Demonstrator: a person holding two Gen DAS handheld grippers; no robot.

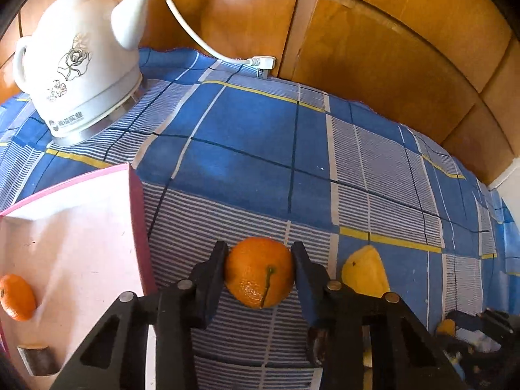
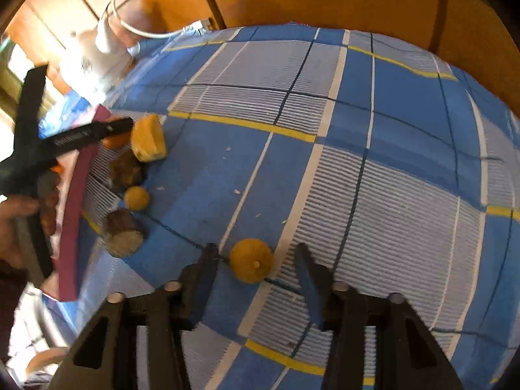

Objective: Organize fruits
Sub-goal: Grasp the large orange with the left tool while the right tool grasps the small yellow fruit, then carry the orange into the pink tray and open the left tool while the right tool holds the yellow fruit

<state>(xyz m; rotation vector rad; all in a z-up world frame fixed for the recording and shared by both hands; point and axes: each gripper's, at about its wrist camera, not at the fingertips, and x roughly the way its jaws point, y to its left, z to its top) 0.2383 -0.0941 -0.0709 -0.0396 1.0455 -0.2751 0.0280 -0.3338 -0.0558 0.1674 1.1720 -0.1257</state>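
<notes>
**Left wrist view: mandarin between the jaws, pink box waiting beside**

Left wrist view is showing me the left gripper [image 1: 260, 273] with its two black fingers [image 1: 213, 279] pressing on both sides of an orange mandarin [image 1: 259, 272], so I am reading it as narrow and holding this fruit. The mandarin is resting on the blue checked cloth [image 1: 247, 149]. Just to its left is standing the pink box [image 1: 74, 227], and one mandarin in the box [image 1: 18, 297] is already lying inside. A yellow fruit piece [image 1: 365, 273] is sitting just beside the held fruit on the right, and a white kettle [image 1: 78, 65] is standing at the back.

In the right wrist view, the right gripper [image 2: 256, 265] is hanging over a small yellow fruit [image 2: 251, 260]. The fruit is lying between the fingers, but I am seeing a gap on both sides (the picture is a little blurred), so the jaws are not pressing on it and I am calling them open around it.

For doing this step well, I am judging that I should lift the mandarin straight up before going sideways, so it is clearing the box wall. The round skin can be slipping, so I am keeping the squeeze gentle and centred. For the right side, I am lowering a little more before closing fully.
</notes>
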